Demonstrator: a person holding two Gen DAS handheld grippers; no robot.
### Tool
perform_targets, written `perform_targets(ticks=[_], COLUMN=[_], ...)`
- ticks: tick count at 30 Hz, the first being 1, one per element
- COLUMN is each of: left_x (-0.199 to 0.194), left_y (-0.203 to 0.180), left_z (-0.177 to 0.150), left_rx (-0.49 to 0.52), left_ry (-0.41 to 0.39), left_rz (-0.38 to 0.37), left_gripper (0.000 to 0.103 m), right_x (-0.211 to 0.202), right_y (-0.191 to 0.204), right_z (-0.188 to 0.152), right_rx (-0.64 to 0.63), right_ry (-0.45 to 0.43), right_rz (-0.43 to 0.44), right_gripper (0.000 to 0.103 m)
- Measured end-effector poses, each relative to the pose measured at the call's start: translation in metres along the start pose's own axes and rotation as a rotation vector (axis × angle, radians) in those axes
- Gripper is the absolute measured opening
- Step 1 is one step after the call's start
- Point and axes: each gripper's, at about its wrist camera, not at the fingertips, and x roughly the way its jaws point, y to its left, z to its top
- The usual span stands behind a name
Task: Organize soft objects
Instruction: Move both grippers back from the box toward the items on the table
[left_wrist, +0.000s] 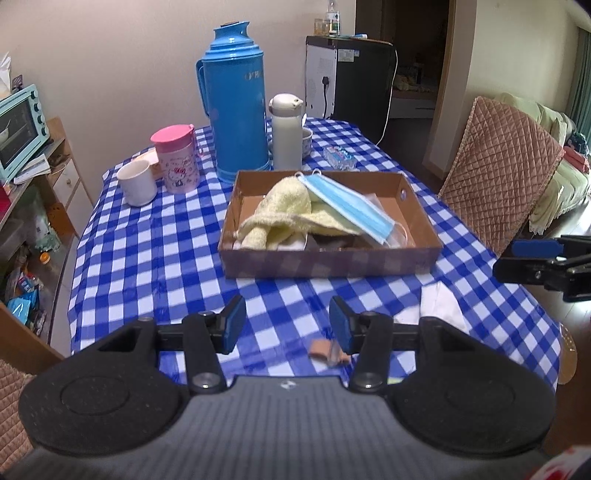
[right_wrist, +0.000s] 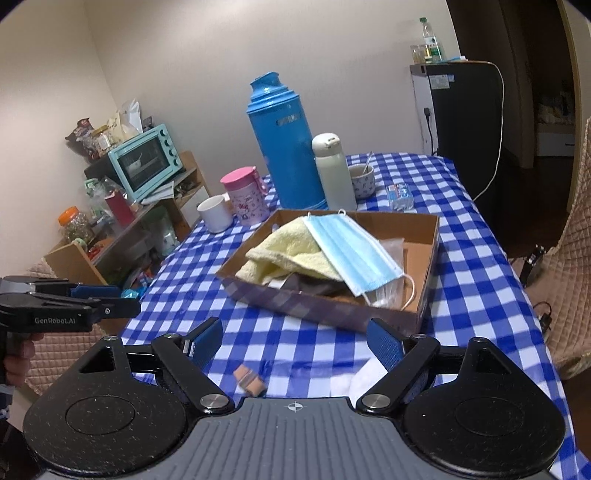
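Right claw hangs spread and empty, left claw half-spread, empty too; small tan bandage roll lies on counter just below both, box beyond.

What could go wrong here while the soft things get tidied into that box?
The mask lies loosely on the towel and reaches toward the box wall; another drop-in might push it out. The small bandage and white tissue lie near the table's front edge, so a clumsy grab by either open gripper, left or right, could knock them off. The thermos and cups stand just behind the box, so overreaching could tip one.
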Motion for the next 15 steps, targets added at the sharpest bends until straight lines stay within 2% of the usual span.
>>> perform_targets(ticks=[10, 15], left_x=[-0.017, -0.025], left_y=[0.017, 0.023], left_z=[-0.03, -0.043], left_rx=[-0.06, -0.071], left_ry=[0.05, 0.062], left_rz=[0.01, 0.047], left_gripper=[0.047, 0.047], right_x=[-0.006, -0.008], right_y=[0.016, 0.017], right_z=[-0.018, -0.03], right_rx=[-0.004, 0.013], right_ry=[0.051, 0.08], right_rz=[-0.015, -0.022], right_gripper=[0.085, 0.085])
